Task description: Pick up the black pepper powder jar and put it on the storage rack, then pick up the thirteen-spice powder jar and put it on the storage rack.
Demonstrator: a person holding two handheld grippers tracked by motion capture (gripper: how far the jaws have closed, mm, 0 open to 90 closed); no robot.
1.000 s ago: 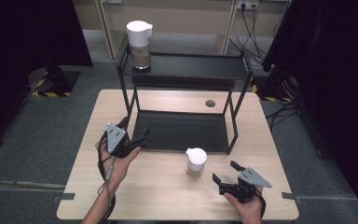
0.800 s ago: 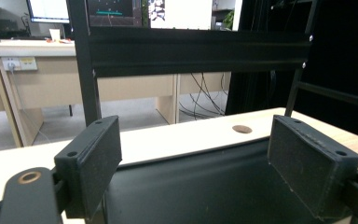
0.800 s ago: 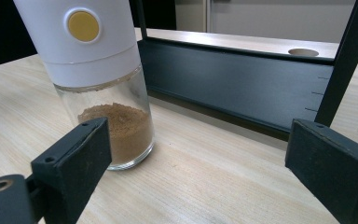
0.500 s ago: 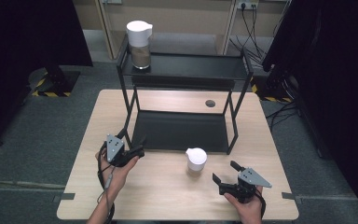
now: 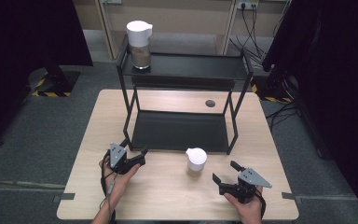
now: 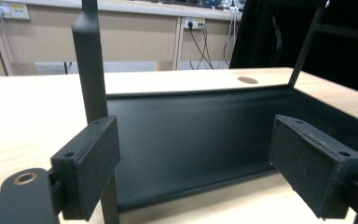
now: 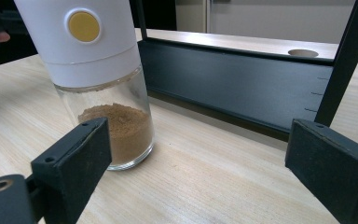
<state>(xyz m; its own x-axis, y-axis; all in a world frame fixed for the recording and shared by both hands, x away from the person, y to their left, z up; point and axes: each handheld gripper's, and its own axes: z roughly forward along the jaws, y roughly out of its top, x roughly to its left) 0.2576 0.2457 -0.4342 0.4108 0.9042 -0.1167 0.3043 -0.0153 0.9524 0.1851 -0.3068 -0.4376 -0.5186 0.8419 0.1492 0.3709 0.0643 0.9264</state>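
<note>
Since the earlier frames the left gripper has sunk toward the table and drawn back from the rack's front left post, and its jaws have just been opening, with nothing between them. The right gripper has kept its place near the table's front right corner.

The black two-tier rack fills the middle of the table, its lower shelf lip running just ahead of both grippers. Bare wood lies open along the front edge between the two hands and to either side of the rack. A round hole sits in the tabletop behind the lower shelf.

The left gripper's jaws stand wide and empty, aimed at the lower shelf, the post just beyond its left pad. The right gripper's jaws also gape wide and hold nothing; the near jar stands just beyond its left pad, apart from it.

That jar is upright on the table in front of the rack: clear glass, brown powder in the bottom, white cap with a yellow button. A second, similar jar stands on the top shelf's left end.
</note>
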